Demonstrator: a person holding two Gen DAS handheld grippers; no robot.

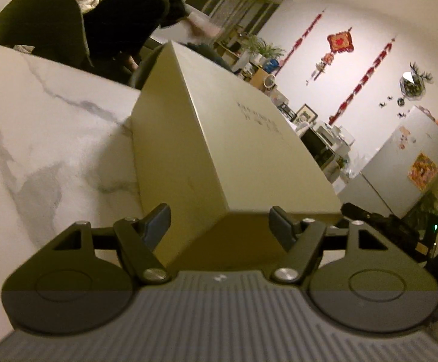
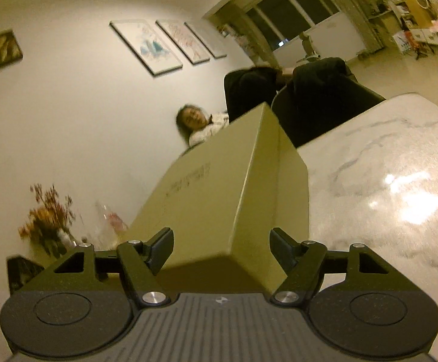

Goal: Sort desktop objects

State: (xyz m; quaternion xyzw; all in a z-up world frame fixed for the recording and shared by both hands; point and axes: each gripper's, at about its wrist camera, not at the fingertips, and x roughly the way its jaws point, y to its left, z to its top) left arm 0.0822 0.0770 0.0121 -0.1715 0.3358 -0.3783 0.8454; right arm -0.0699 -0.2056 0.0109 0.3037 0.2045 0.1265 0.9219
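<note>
A big beige cardboard box [image 1: 219,126] with small printed text on its top lies over the white marble table [image 1: 38,138]. In the left wrist view its near end fills the gap between the fingers of my left gripper [image 1: 220,226], and both pads press on it. The right wrist view shows the same box [image 2: 219,199] from its other end. There my right gripper [image 2: 221,249] is shut on the near end, with the box running away from it. The box looks tilted against the table; its underside is hidden.
A person [image 2: 198,123] sits in a dark chair [image 1: 38,21] beyond the table's far edge. Dried flowers [image 2: 48,223] and a clear bottle [image 2: 110,220] stand left of the box. A fridge [image 1: 406,163] and cluttered shelves [image 1: 318,132] line the far wall.
</note>
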